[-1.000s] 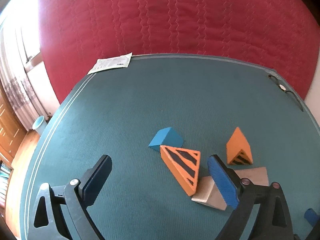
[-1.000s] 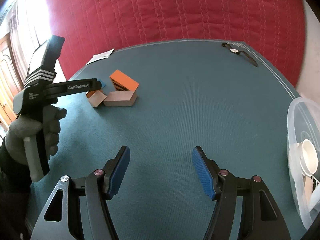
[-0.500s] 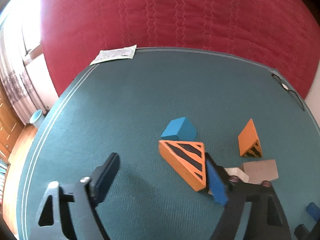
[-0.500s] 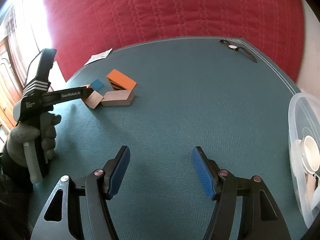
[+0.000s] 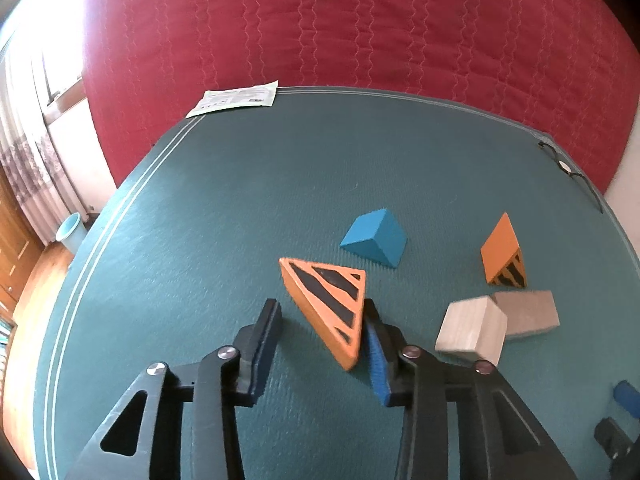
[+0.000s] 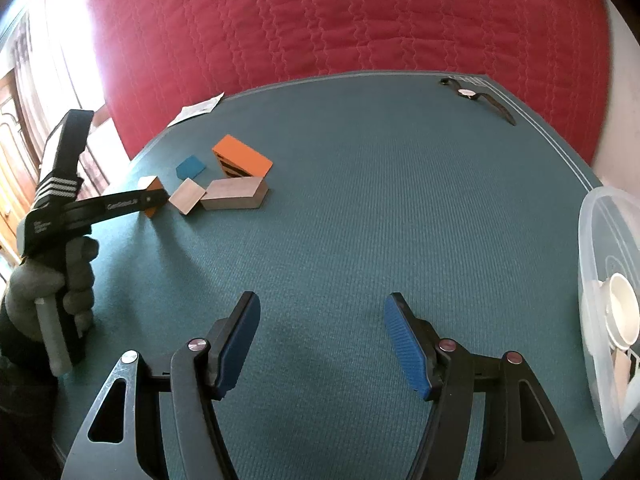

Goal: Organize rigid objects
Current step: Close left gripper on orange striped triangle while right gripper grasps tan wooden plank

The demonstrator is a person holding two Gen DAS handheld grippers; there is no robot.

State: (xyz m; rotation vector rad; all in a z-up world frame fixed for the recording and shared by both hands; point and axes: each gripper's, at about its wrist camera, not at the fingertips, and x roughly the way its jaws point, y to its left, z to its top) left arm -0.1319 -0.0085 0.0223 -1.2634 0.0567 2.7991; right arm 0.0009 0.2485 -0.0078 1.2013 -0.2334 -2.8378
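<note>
Your left tool (image 5: 320, 320) is closing now around the striped orange wedge (image 5: 326, 304): a second ago its jaws stood wide with the wedge only near the right finger, and now the wedge is between them. The right pad (image 5: 376, 364) is against the wedge's side, but the left pad (image 5: 268, 340) is still apart from it, so I judge the grip is not yet complete. Just beside it, toward the right edge of the surface (image 5: 200, 240), lie two pale blocks (image 5: 472, 330), and farther off a blue wedge (image 5: 374, 238) and a second orange wedge (image 5: 502, 252). Your right tool (image 6: 322, 340) has not moved; it hangs released and empty, with the clear container (image 6: 600, 240) at the right edge.
</note>
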